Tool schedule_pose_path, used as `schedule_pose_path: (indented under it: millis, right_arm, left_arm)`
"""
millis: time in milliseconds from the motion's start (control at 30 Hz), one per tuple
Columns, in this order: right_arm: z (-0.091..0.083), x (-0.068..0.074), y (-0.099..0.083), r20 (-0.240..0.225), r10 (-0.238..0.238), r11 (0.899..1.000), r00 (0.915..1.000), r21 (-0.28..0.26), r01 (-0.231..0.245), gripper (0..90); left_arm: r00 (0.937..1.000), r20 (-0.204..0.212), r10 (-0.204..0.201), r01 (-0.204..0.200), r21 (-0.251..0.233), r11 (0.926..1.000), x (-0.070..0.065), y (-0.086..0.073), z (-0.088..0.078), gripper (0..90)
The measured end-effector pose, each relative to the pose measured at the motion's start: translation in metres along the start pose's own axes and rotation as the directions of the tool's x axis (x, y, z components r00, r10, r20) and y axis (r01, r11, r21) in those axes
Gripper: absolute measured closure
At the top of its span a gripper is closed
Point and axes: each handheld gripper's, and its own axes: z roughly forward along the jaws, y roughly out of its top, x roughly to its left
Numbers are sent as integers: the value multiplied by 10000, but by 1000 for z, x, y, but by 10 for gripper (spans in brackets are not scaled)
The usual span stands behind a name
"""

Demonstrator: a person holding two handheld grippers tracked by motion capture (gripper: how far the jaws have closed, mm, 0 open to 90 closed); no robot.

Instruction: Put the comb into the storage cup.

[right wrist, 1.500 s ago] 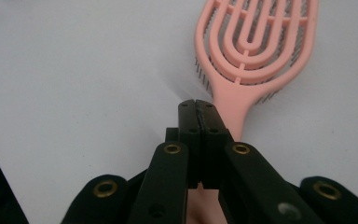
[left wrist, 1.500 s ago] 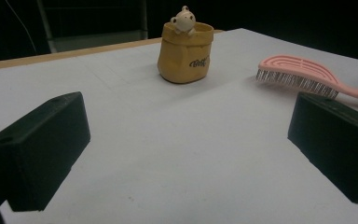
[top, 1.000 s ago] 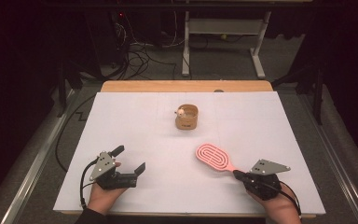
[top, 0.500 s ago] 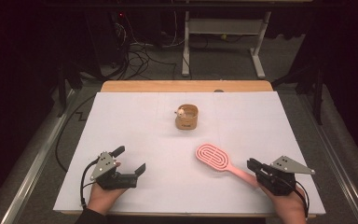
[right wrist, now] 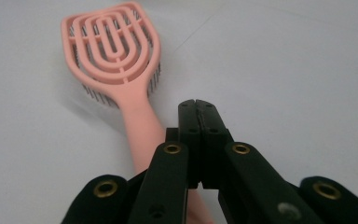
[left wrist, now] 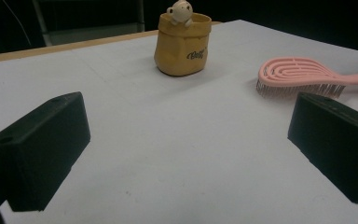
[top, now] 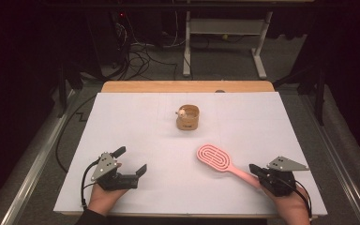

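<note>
One pink hairbrush (top: pixel 214 158) with an oval, slotted head of concentric loops and dark bristles underneath lies flat on the white bench (top: pixel 136 117), at its near right, its slim handle pointing towards the right hand-held gripper (top: pixel 254 170). That right hand-held gripper has just snapped its jaws together; they now meet with nothing between them, just beside the handle, while the left hand-held gripper (top: pixel 132 161) rests at the near left with its jaws spread wide and empty. One small yellow pot (top: pixel 188 117) with a little bear figure on its rim stands towards the far middle of the bench.
</note>
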Motion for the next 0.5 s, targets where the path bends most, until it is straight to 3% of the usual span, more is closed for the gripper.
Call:
schedule_pose_path:
  millis: [133, 367, 500]
  right_arm:
    - [5, 2, -1, -354, -20, 9993, 9994, 370, 33, 900]
    - [6, 8, 0, -663, -171, 9987, 9977, 465, 203, 900]
    - [4, 6, 0, -326, 24, 9999, 9995, 147, -19, 897]
  left_arm:
    - [10000, -9, -2, 2, -46, 10000, 0, 0, -1, 0]
    - [10000, 6, 1, -1, -58, 10000, 0, 0, -1, 0]
    - [10000, 3, 8, -8, -39, 10000, 0, 0, -1, 0]
